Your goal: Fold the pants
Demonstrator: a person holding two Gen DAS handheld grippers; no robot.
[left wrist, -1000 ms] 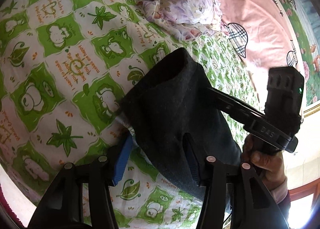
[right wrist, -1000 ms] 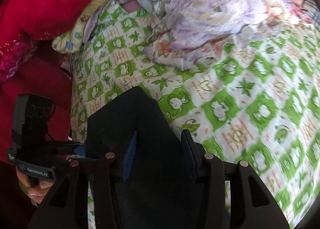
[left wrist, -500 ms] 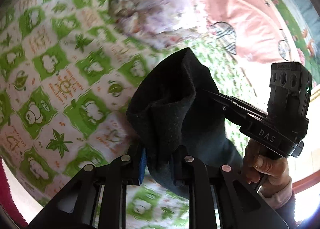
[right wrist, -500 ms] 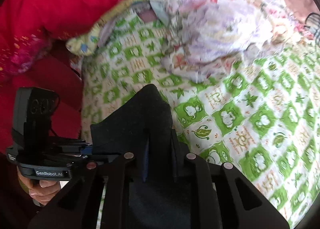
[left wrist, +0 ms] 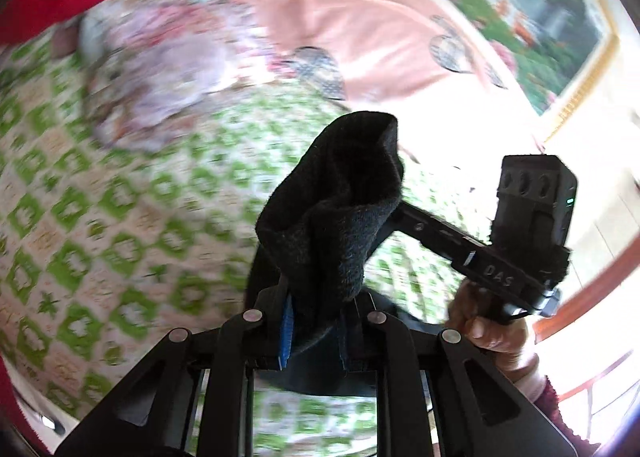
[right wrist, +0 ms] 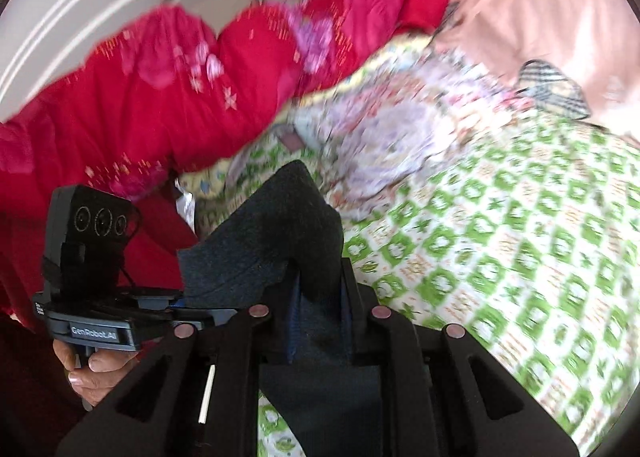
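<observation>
Bedspread [left wrist: 120,197] green-checked, red quilt [right wrist: 160,97] behind | both claws [left wrist: 312,321] [right wrist: 320,321] clenched on dark pants [left wrist: 340,217]

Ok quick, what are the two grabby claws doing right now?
Left gripper: shut on the dark pants.
Right gripper: shut on the same pants, another part.

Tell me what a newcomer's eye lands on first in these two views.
The dark pants bunched in the middle of both views, pinched by the left gripper and the right gripper, each shut on the cloth. Beneath them lies the green-and-white patterned bedsheet, and a bright red quilt fills the upper left of the right wrist view.
</observation>
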